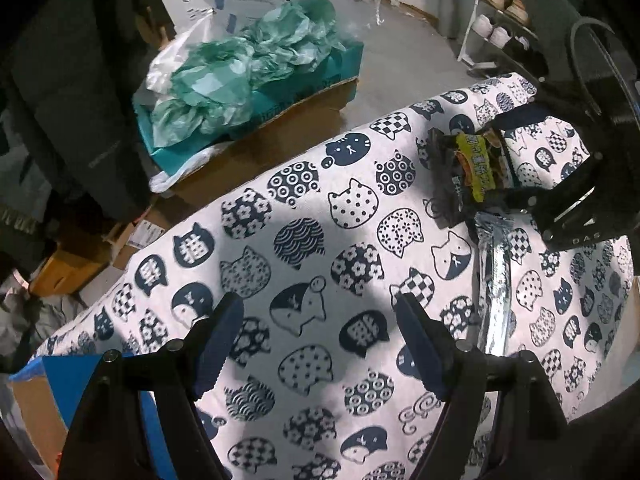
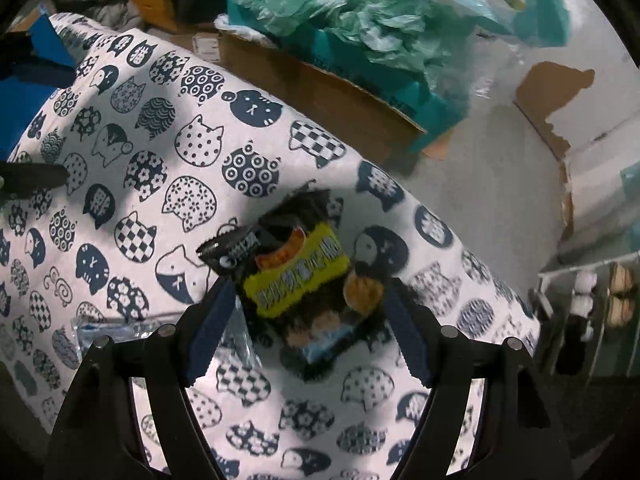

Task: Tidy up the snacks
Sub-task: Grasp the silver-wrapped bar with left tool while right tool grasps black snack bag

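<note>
1. White cloth printed with navy cat faces (image 1: 304, 216) covers the table, and both grippers work above it.
2. The left gripper (image 1: 320, 344) hangs over a bare stretch of the cloth with its jaws spread wide and nothing between the blue-padded fingers (image 1: 218, 344).
3. The right gripper (image 2: 308, 328) also stands wide open, its two blue pads on either side of a dark snack packet with a yellow label (image 2: 298, 276); from its own camera the packet looks blurred, and I cannot tell whether the pads touch it.
4. In the left wrist view the same snack packet (image 1: 474, 168) sits near the far edge of the table, right in front of the right gripper's (image 1: 516, 160) fingers.
5. A silver foil packet (image 1: 494, 280) lies flat on the cloth just beside the dark packet, on the nearer side, stretching toward the left camera.
6. That foil packet (image 2: 120, 328) shows in the right wrist view too, low on the left, partly hidden behind the left-hand finger.
7. Beyond the table stands a cardboard box (image 2: 320, 96) heaped with green plastic bags (image 1: 240, 80).
8. A shoe rack (image 1: 504, 28) stands farther off on the grey floor.
</note>
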`<state>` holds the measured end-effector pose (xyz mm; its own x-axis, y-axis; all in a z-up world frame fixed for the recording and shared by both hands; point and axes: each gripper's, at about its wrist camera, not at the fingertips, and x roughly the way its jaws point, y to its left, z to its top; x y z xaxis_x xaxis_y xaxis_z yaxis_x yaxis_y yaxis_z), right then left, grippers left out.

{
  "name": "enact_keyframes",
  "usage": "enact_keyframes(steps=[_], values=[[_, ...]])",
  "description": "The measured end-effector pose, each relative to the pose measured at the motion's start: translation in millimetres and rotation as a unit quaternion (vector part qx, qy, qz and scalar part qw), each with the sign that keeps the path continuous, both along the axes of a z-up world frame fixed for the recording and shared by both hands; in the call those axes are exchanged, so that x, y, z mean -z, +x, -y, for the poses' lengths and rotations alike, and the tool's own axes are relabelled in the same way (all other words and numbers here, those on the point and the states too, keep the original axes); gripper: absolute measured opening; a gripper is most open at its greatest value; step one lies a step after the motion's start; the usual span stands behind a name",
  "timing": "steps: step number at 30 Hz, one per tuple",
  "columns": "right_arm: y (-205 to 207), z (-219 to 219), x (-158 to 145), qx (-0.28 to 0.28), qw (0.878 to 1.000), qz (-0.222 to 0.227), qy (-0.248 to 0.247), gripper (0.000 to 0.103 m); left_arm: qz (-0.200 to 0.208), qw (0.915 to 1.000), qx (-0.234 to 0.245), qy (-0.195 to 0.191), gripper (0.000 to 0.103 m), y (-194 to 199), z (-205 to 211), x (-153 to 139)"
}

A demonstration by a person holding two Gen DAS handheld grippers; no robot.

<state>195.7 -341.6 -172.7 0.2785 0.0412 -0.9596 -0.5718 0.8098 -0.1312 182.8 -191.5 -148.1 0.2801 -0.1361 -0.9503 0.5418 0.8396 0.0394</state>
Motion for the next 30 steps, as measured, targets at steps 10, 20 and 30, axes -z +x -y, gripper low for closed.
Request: enact_keyframes(steps=[10, 20, 30], values=[[9.4, 2.0, 28.4, 0.022, 0.999, -0.026, -0.014, 0.075, -0.018, 0.9998, 0.007, 0.007, 0.080, -3.4, 17.2, 15.0], [-15.2, 64.6, 37.3, 0.123, 0.988, -0.092, 0.018, 0.075, -0.037, 0.9989, 0.023, -0.018, 0.080, -23.0, 41.7, 11.1], [-57.2, 141.3, 42.6, 0.218, 0.971, -0.096, 0.033, 0.075, -0.037, 0.9913, 0.125, -0.022, 0.080, -61.0, 118.3, 19.7]])
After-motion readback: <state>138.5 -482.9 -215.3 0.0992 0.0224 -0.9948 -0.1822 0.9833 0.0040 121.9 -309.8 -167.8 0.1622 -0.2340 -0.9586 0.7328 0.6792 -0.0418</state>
